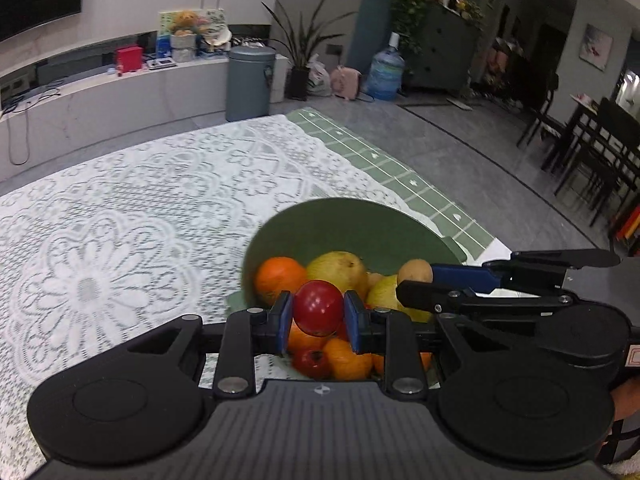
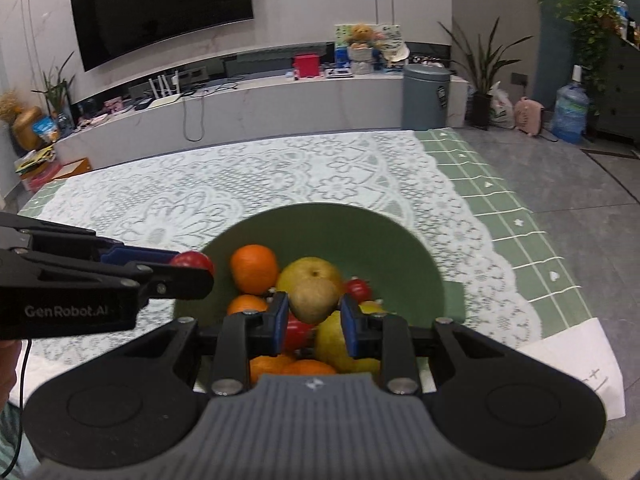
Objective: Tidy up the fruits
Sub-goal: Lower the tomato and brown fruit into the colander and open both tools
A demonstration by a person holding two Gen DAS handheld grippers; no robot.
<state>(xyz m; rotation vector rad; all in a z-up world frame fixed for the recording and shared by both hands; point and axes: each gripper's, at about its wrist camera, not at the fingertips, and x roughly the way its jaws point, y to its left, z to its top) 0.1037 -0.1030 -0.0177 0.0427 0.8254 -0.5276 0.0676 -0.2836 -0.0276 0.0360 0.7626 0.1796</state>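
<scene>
1. The left gripper (image 1: 318, 316) has its blue pads clamped tight on a red tomato (image 1: 319, 307), one pad on each side, jaws narrowed right down to the fruit.
2. The right gripper (image 2: 313, 316) is squeezed on a brownish potato-like fruit (image 2: 314, 299) in just the same way, held between both pads.
3. Both loads hang above the green bowl (image 2: 372, 236), which sits near the right edge of the table, close to the grippers.
4. Inside the bowl: an orange (image 2: 254, 269) at the far left, a yellow pear (image 2: 310, 270) beside it, a small red tomato in the bowl (image 2: 358, 289) to the right, more oranges and a pale green fruit nearer in.
5. From the left wrist view the right gripper comes in from the right with its fruit over the bowl; from the right wrist view the left gripper reaches in from the left, tomato at its tip.
6. Under the bowl lies a white lace tablecloth (image 2: 224, 184) over a green checked cloth (image 2: 516, 240) that shows along the right side.
7. A white paper sheet (image 2: 576, 360) lies at the near right corner.
8. Out in the room: grey tiled floor, a grey bin (image 2: 425, 94) beyond the table, a water jug (image 2: 570, 114) far right, a wall television (image 2: 160, 4) above a long white shelf.
</scene>
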